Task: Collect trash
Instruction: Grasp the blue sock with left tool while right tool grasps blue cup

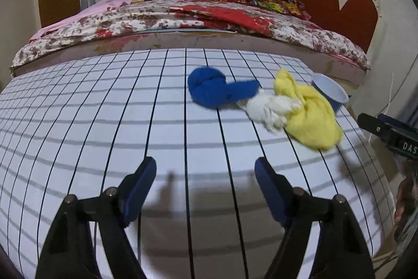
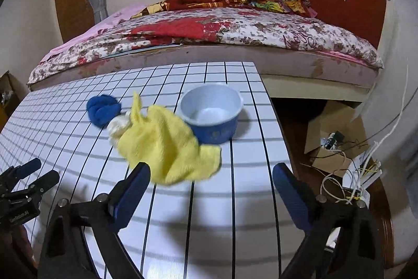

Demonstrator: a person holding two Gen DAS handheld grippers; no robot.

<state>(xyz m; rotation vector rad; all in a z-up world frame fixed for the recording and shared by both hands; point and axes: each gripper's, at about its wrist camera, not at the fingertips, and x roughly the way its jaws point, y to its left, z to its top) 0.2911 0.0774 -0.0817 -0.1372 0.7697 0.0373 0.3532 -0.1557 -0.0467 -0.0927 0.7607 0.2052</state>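
Yellow cloth (image 2: 167, 145) is draped against the blue bowl (image 2: 213, 113); white wad (image 1: 270, 107) and blue cloth (image 1: 213, 90) lie left. Left gripper (image 1: 205, 181) and right gripper (image 2: 211, 183) are held open, empty.

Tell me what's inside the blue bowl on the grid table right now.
The blue bowl looks empty: its pale inner wall and floor show bare in the right wrist view. The yellow cloth overlaps its near left side, so whatever lies under that cloth stays hidden.
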